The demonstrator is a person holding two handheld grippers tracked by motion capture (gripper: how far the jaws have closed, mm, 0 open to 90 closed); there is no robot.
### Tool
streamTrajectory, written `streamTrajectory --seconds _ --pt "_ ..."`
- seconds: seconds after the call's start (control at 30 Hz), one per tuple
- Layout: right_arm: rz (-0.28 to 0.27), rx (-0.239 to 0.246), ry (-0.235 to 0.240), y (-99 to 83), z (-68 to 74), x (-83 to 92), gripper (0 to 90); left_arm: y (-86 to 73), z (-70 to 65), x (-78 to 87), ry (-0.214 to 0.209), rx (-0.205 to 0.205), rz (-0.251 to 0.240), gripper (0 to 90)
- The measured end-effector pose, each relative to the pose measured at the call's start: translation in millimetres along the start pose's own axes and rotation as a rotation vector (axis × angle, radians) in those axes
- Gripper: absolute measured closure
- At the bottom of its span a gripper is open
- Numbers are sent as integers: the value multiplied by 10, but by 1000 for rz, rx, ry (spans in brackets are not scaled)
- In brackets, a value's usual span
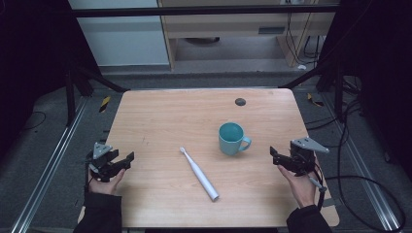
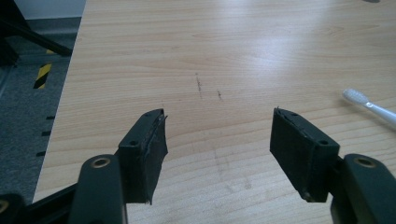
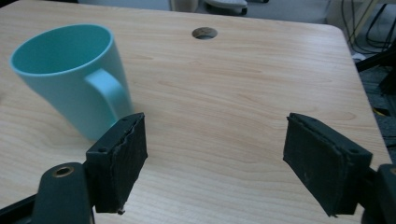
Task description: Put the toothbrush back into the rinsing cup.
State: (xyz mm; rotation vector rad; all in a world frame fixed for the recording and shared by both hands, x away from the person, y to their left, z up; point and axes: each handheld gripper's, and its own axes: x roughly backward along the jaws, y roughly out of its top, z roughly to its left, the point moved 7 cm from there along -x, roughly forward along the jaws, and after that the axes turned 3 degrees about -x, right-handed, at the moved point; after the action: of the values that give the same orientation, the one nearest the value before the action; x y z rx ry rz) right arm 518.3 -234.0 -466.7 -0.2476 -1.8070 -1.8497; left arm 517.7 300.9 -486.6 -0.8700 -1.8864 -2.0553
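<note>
Both grippers rest with jaws spread and empty: the mug (image 3: pixel 70 74) stands just ahead-left of the right gripper (image 3: pixel 215 154), handle toward it, while the toothbrush (image 2: pixel 369 106) lies farther ahead-right of the left gripper (image 2: pixel 217 144), handle running away rightward.

Both forearms wear dark sleeves (image 1: pixel 99 213) that end at the wrist. Each hand carries black tongs, the left tongs (image 1: pixel 127 159) and the right tongs (image 1: pixel 273 154), each topped by a grey three-cornered plate (image 1: pixel 309 144) and trailing a black cable (image 1: pixel 359 180). Up close, the jaws are black blocks faced with rough dark pads (image 3: pixel 127 164), small screw holes along their edges and a brass-ringed pivot behind
</note>
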Motion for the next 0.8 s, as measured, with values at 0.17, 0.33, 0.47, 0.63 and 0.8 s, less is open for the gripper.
streamTrajectory --seconds 0.17,0.33,0.47,0.63,0.8 --pt "31 36 22 -2 121 2 236 -40 -22 -21 -3 -16 22 431" --pt "45 67 56 32 272 24 268 -78 -14 -56 -5 -29 48 462" --pt "61 78 93 64 416 57 295 -73 2 -48 5 -30 39 465" --pt "97 119 126 93 615 71 345 -60 0 -44 17 -35 30 457" --pt "132 139 183 135 825 77 379 -65 13 -43 19 -26 28 448"
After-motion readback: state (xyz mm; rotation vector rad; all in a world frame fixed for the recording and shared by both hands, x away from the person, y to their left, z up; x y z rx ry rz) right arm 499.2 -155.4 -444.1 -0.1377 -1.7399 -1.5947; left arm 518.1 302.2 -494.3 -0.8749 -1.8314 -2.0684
